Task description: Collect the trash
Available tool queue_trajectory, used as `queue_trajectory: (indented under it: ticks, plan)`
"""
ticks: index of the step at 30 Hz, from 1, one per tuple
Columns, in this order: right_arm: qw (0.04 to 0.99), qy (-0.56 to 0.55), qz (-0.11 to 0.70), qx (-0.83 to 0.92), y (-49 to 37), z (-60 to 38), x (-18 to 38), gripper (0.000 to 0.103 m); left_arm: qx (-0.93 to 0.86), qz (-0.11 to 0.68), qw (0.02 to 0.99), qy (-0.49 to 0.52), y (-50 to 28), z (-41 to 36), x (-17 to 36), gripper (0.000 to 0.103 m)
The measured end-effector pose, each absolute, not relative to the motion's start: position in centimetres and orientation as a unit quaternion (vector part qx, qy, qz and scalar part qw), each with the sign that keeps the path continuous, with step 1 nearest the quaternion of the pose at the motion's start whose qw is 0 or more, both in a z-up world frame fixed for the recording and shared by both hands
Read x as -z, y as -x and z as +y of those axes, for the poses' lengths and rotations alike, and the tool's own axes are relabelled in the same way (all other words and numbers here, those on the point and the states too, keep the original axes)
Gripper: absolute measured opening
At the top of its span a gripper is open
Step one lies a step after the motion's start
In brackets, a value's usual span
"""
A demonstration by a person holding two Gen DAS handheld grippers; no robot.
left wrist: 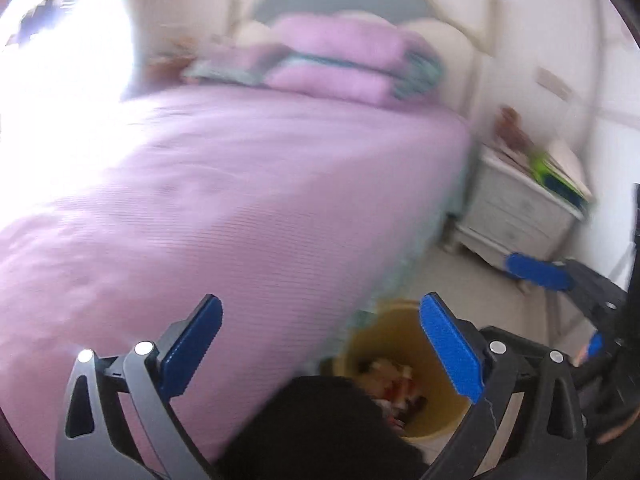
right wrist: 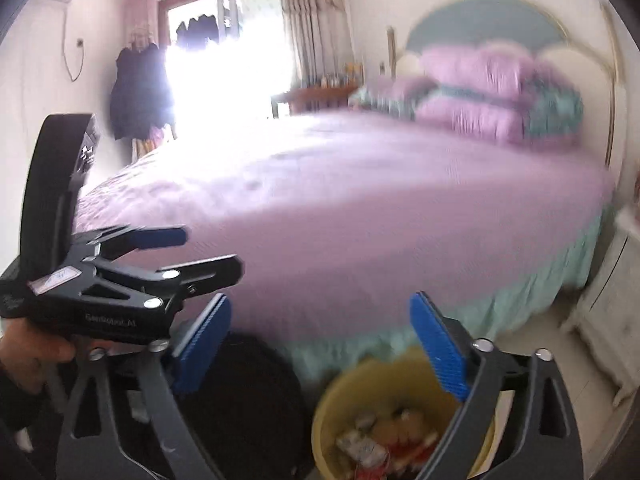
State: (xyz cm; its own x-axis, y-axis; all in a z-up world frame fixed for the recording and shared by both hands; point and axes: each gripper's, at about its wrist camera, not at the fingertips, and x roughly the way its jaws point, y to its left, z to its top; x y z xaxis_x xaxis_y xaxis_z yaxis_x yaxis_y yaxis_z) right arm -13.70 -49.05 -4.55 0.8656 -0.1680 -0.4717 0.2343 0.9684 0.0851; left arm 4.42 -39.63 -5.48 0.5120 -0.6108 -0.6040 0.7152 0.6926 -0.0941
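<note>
A yellow bin (right wrist: 340, 400) stands on the floor beside the bed, below my right gripper (right wrist: 322, 350), with mixed trash (right wrist: 372, 444) of wrappers and small packets lying in it. The right gripper's blue-padded jaws stand wide apart with nothing between them. In the left wrist view the same bin (left wrist: 376, 328) sits low between the jaws of my left gripper (left wrist: 320, 344), which is also wide open and holds nothing. The left gripper (right wrist: 212, 252) shows at the left of the right wrist view, held by a hand (right wrist: 32, 360). The right gripper (left wrist: 564, 308) appears at the right edge of the left wrist view.
A wide bed with a pink cover (right wrist: 360, 208) fills the middle, pink pillows (right wrist: 480, 92) at its head. A white nightstand (left wrist: 516, 208) stands right of the bed. A black rounded object (right wrist: 248, 400) sits left of the bin. Both views are blurred.
</note>
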Motion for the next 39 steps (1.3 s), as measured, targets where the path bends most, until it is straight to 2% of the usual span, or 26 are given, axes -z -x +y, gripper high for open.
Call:
queue_trajectory:
  ticks: [1, 6, 15, 20, 24, 30, 39]
  plan:
    - [0.968, -0.057, 0.223, 0.105, 13.1, -48.0, 3.9, 0.095, 0.363, 0.303, 0.878, -0.074, -4.8, -37.9, 4.8, 0.099]
    - [0.982, -0.048, 0.175, 0.052, 10.1, -44.3, 1.1, 0.095, 0.282, 0.282, 0.916, -0.046, -6.0, -31.8, 2.5, 0.099]
    - [0.989, -0.037, 0.137, -0.026, 5.0, -37.9, -1.0, 0.095, 0.119, 0.21, 0.97, 0.015, -5.8, -19.5, -1.1, 0.099]
    - [0.989, -0.048, 0.123, -0.068, 2.9, -34.6, -1.8, 0.095, 0.027, 0.172, 0.985, 0.014, -5.2, -14.8, -2.4, 0.099]
    - [0.988, -0.047, 0.12, -0.087, 1.9, -32.9, -2.7, 0.095, -0.008, 0.164, 0.986, -0.002, -4.9, -12.6, -3.0, 0.099]
    - [0.987, -0.041, 0.124, -0.097, 0.4, -31.2, -3.1, 0.095, 0.004, 0.167, 0.986, 0.027, -4.3, -10.3, -3.7, 0.099]
    - [0.983, -0.05, 0.143, -0.099, -1.7, -30.9, -2.6, 0.095, -0.027, 0.168, 0.985, 0.03, -6.5, -9.3, -4.2, 0.099]
